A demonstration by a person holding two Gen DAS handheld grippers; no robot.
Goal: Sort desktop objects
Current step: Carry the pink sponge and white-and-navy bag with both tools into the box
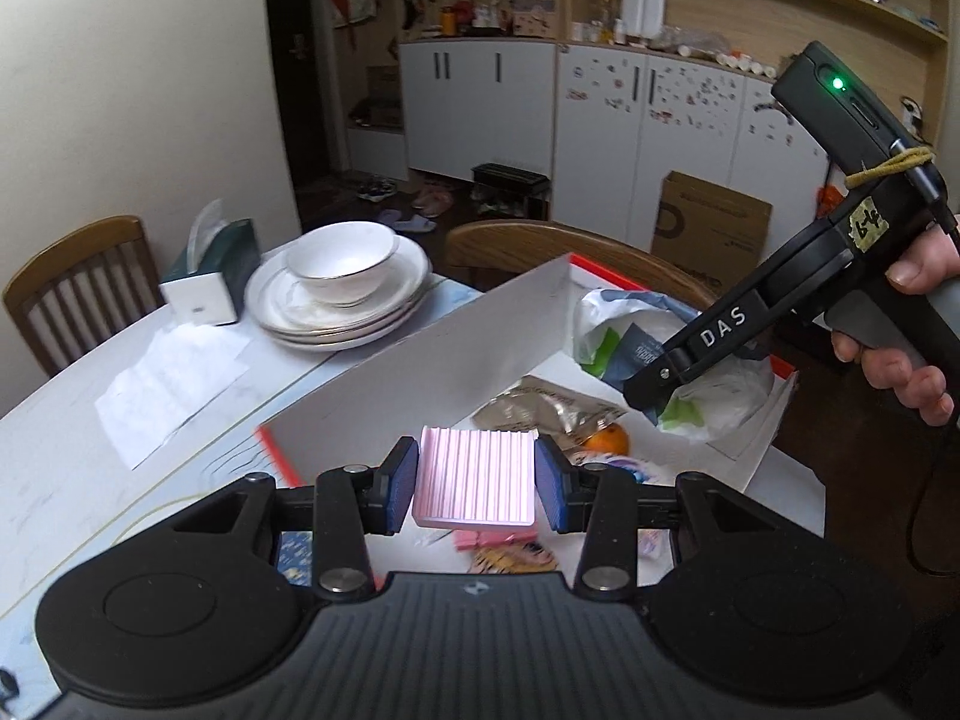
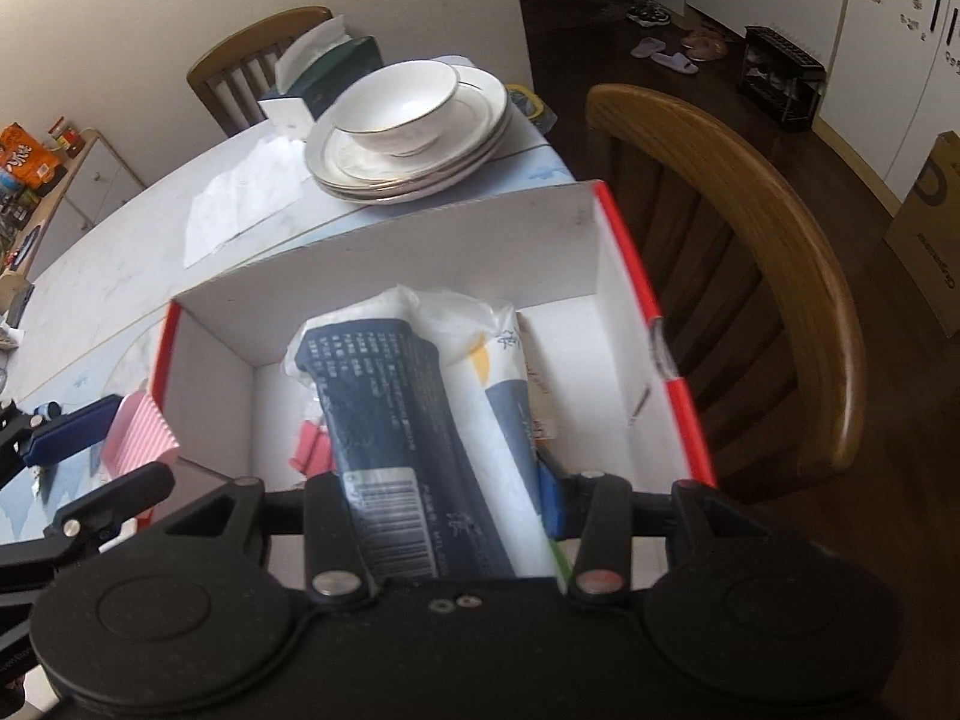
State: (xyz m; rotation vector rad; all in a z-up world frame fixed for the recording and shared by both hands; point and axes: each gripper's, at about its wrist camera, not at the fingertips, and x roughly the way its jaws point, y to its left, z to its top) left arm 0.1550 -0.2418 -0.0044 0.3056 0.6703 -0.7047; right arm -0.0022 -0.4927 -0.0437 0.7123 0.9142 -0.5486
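Note:
My left gripper (image 1: 476, 483) is shut on a pink ribbed tray (image 1: 474, 474), held level above the near edge of the white box with a red rim (image 1: 420, 360). In the right wrist view the left gripper (image 2: 96, 450) and the pink ribbed tray (image 2: 141, 438) show just left of the box (image 2: 420, 252). My right gripper (image 2: 444, 498) is shut on a navy and white soft packet (image 2: 420, 420), held over the box interior. In the left wrist view the right gripper (image 1: 654, 399) hangs over the box with the packet (image 1: 648, 348) under it.
The box holds a foil bag (image 1: 540, 411), an orange (image 1: 606, 441) and small packets. A bowl on stacked plates (image 1: 342, 288) and a tissue box (image 1: 210, 273) stand at the table's far end, with a paper sheet (image 1: 168, 378). Wooden chairs (image 2: 750, 252) flank the table.

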